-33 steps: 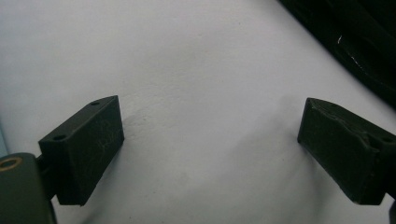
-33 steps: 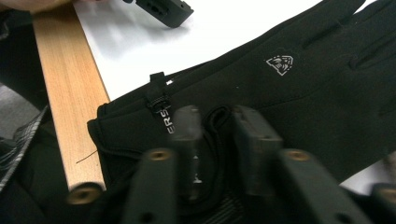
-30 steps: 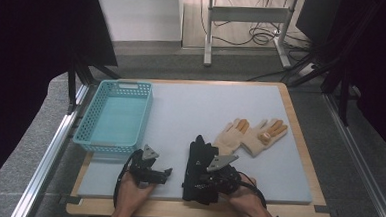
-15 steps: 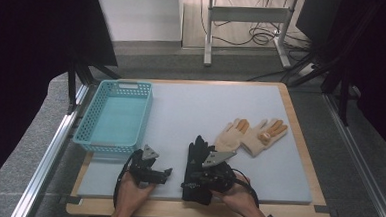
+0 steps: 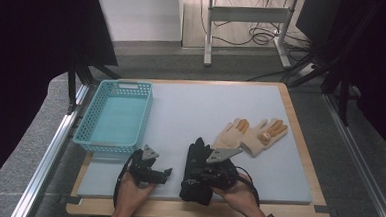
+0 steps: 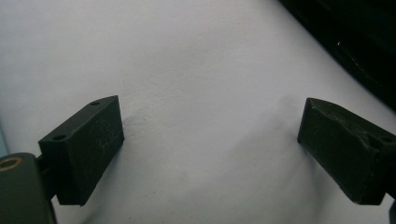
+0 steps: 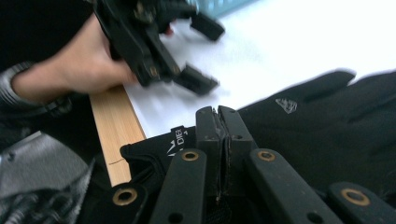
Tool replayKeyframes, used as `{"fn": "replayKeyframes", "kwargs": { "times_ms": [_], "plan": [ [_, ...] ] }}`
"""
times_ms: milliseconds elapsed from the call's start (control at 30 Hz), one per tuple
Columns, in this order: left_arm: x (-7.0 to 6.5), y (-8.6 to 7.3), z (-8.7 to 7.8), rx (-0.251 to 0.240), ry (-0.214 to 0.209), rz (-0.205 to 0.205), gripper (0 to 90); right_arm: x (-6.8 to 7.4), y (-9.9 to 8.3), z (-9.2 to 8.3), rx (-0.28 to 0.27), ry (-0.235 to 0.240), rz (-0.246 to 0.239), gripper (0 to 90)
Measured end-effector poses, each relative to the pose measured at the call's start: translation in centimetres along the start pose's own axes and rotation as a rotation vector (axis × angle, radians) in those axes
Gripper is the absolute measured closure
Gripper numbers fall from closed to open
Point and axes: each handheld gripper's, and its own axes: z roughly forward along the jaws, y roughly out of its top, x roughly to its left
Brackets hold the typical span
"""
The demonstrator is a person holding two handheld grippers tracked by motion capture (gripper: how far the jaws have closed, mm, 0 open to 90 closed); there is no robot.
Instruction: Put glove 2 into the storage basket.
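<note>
Resting over the black glove [image 5: 196, 174] at the near edge of the table [image 5: 180, 113], the right gripper [image 7: 222, 122] has its jaws pressed together with nothing visible between them. Left of it, the left gripper [image 5: 163, 174] holds its jaws wide over bare mat. Tan gloves [image 5: 249, 135] lie farther right; a blue basket [image 5: 113, 117] sits far left.

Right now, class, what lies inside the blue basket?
The blue basket shows only its bare turquoise floor; nothing lies inside. Its near wall hides a thin strip of floor.
</note>
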Motion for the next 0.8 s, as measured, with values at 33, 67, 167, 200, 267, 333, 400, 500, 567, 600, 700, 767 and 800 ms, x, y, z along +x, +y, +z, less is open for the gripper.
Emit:
{"fn": "replayKeyframes", "kwargs": {
  "times_ms": [33, 67, 167, 200, 267, 333, 400, 500, 567, 600, 700, 767, 800],
  "plan": [
    [0.0, 0.0, 0.0, 0.0, 0.0, -0.001, 7.2, 0.0, -0.3, 0.3, 0.017, -0.002, -0.003, 85.8],
    [0.0, 0.0, 0.0, 0.0, 0.0, -0.001, 7.2, -0.1, -0.7, 0.6, 0.037, -0.012, -0.009, 84.3],
    [0.0, 0.0, 0.0, 0.0, 0.0, -0.001, 7.2, -0.6, -1.4, 0.7, 0.047, -0.033, -0.01, 73.8],
    [0.0, 0.0, 0.0, 0.0, 0.0, -0.001, 7.2, -0.8, -1.5, 0.4, 0.037, -0.038, -0.006, 72.3],
    [0.0, 0.0, 0.0, 0.0, 0.0, -0.001, 7.2, -1.2, -1.6, -0.3, 0.019, -0.056, 0.005, 70.7],
    [0.0, 0.0, 0.0, 0.0, -0.001, -0.001, 7.2, -1.9, -1.8, -1.2, 0.006, -0.083, 0.013, 71.0],
    [0.0, 0.0, 0.0, 0.0, -0.001, -0.002, 7.2, -2.4, -2.0, -1.9, -0.002, -0.101, 0.019, 72.0],
    [0.1, 0.0, -0.1, -0.001, -0.005, -0.004, 7.4, -3.2, -2.6, -2.8, -0.014, -0.131, 0.022, 79.1],
    [0.2, 0.0, -0.2, -0.003, -0.012, -0.007, 7.4, -3.5, -3.2, -3.2, -0.012, -0.135, 0.031, 83.2],
    [0.2, -0.1, -0.2, -0.005, -0.013, -0.008, 7.4, -3.7, -3.5, -3.3, -0.007, -0.139, 0.033, 84.8],
    [0.1, -0.3, -0.4, -0.001, 0.003, 0.001, 7.5, -4.0, -4.7, -3.2, 0.023, -0.138, 0.044, 86.8],
    [0.2, -0.4, -0.6, 0.003, 0.013, 0.0, 7.4, -4.1, -5.5, -2.9, 0.042, -0.134, 0.05, 87.0],
    [0.3, -0.5, -0.7, 0.007, 0.019, 0.002, 7.2, -4.1, -5.9, -2.6, 0.052, -0.13, 0.058, 87.0]
  ]
}}
